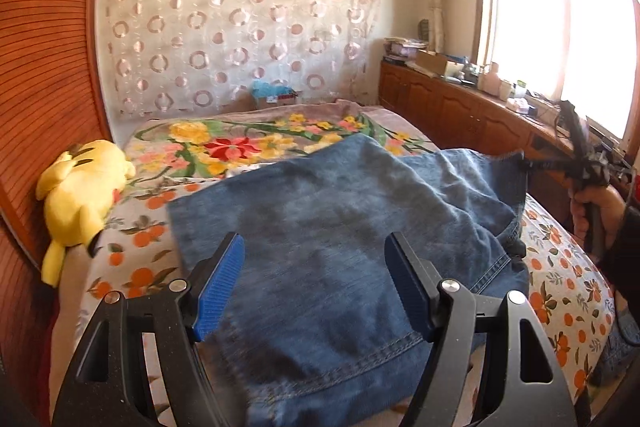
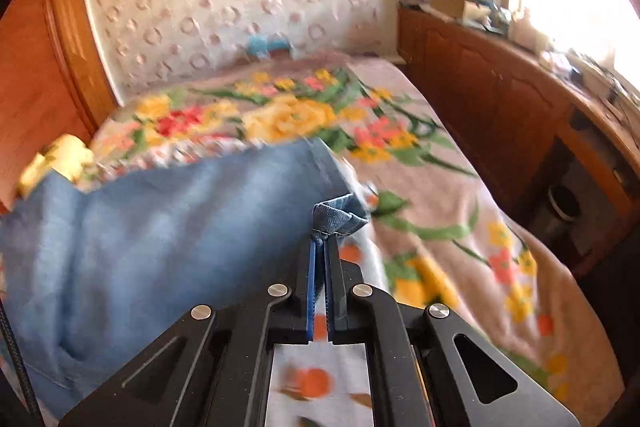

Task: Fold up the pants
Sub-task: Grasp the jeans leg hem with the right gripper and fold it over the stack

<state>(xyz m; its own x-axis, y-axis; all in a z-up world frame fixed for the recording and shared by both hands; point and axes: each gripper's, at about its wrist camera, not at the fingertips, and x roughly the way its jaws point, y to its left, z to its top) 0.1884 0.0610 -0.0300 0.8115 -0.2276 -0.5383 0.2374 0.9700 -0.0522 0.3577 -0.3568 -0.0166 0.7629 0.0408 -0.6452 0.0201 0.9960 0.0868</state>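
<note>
Floral-blanketed bed (image 1: 256, 147) carries your blue denim pants (image 1: 320, 227); your right tongs (image 2: 319, 243) are clenched on a bunched corner of them, while your left tongs (image 1: 316, 251) hover spread wide, grasping nothing.

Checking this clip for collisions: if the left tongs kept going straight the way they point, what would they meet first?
Most likely the jeans: the open left tongs point down at the denim spread on the bed, with nothing between. How near the cloth is cannot be judged from this view.
</note>
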